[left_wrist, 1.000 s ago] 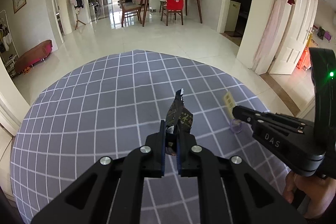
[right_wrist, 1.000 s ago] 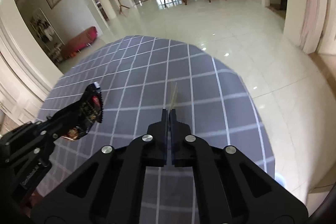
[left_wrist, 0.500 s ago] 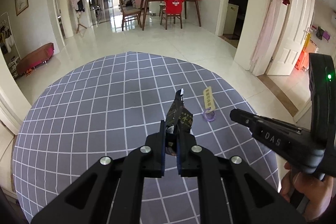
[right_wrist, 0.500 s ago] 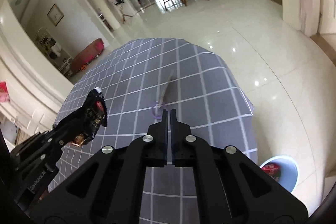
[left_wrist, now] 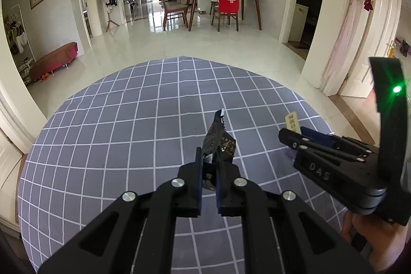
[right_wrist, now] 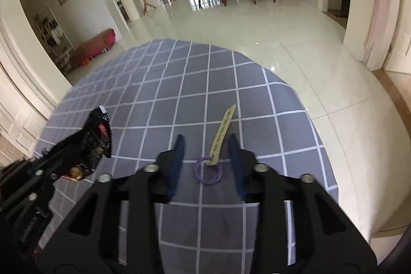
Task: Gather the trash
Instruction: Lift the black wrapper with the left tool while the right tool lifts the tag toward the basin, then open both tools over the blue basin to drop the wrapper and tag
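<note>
Since half a second ago the right claw point(right_wrist: 205, 161) has been opening wide and dropping to straddle the tag point(right_wrist: 223, 135) and its purple loop point(right_wrist: 207, 172), both lying flat on the surface point(right_wrist: 179, 94) near its right edge. Tag is looking light, thin, probably stiff card; pinching it near the loop end seems safest, since flat card slips. Left claw point(left_wrist: 208, 173) is gripping a crinkly dark wrapper point(left_wrist: 218, 143), held clear above the cloth. Open floor is lying beyond the edge, leaving free room rightward.

Grey white-gridded tablecloth point(right_wrist: 179, 84), black wrapper point(left_wrist: 218, 143), tan tag point(right_wrist: 222, 134)
</note>
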{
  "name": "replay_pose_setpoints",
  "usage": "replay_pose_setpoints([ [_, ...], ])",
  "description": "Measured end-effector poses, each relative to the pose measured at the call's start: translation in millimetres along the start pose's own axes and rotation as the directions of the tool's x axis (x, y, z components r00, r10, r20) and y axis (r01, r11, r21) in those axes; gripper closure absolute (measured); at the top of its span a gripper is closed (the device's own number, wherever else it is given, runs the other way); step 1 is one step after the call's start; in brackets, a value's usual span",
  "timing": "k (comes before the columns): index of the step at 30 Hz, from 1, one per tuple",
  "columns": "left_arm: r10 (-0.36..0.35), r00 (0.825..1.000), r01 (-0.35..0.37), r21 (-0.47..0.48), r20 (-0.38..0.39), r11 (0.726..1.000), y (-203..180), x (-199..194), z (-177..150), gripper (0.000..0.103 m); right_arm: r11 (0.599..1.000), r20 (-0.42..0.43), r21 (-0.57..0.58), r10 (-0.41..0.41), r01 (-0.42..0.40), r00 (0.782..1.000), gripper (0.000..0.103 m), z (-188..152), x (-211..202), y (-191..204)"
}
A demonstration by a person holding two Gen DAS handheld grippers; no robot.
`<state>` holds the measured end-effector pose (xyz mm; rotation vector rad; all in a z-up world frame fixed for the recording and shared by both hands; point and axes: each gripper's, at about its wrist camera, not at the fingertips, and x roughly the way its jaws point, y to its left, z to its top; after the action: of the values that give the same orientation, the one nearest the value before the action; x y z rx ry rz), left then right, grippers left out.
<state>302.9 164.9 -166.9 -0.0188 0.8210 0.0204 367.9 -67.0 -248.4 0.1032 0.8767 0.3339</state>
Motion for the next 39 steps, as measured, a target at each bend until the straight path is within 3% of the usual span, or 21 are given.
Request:
replay_pose_setpoints([
  [2,-0.002,1.000,0.002,0.002,-0.001,1.000,-1,1,1,0.095,1.000,-0.004,-0.022,-0.013,0.013,1.000,0.100,-1,2,1],
  [9,-0.039,0.999,0.039,0.020,-0.002,0.999,-24,-8,-4,0.095,0.996,0.026,0.003,0.085,-0.085,0.996,0.102,-18,-26,-12],
  [16,-0.122,0.992,0.120,0.076,0.018,0.990,-74,-40,-15,0.095,0.980,0.123,0.110,0.154,-0.168,0.980,0.102,-51,-99,-60],
  [21,-0.229,0.973,0.228,0.152,-0.011,0.962,-135,-57,-33,0.095,0.974,0.174,0.173,0.113,-0.143,0.978,0.102,-91,-150,-103],
  [25,-0.293,0.954,0.299,0.230,-0.063,0.926,-195,-61,-58,0.095,0.965,0.165,0.254,0.027,-0.069,0.986,0.102,-131,-180,-150],
  [30,-0.327,0.936,0.353,0.317,-0.133,0.880,-260,-52,-92,0.095,0.940,0.124,0.341,-0.055,0.009,0.991,0.102,-172,-190,-197],
  [34,-0.322,0.928,0.370,0.360,-0.188,0.857,-293,-35,-113,0.095,0.914,0.114,0.406,-0.060,0.009,0.992,0.101,-190,-186,-226],
  [35,-0.318,0.927,0.372,0.365,-0.201,0.854,-299,-30,-117,0.095,0.907,0.111,0.422,-0.060,0.008,0.992,0.099,-194,-184,-232],
  [37,-0.306,0.926,0.370,0.371,-0.222,0.852,-308,-22,-124,0.095,0.894,0.090,0.448,-0.072,0.024,0.993,0.078,-200,-174,-243],
  [38,-0.300,0.925,0.371,0.374,-0.235,0.850,-312,-17,-128,0.095,0.886,0.079,0.462,-0.085,0.040,0.993,0.043,-204,-169,-248],
  [39,-0.295,0.924,0.370,0.377,-0.243,0.849,-316,-14,-130,0.095,0.882,0.079,0.470,-0.094,0.046,0.992,0.037,-208,-168,-252],
])
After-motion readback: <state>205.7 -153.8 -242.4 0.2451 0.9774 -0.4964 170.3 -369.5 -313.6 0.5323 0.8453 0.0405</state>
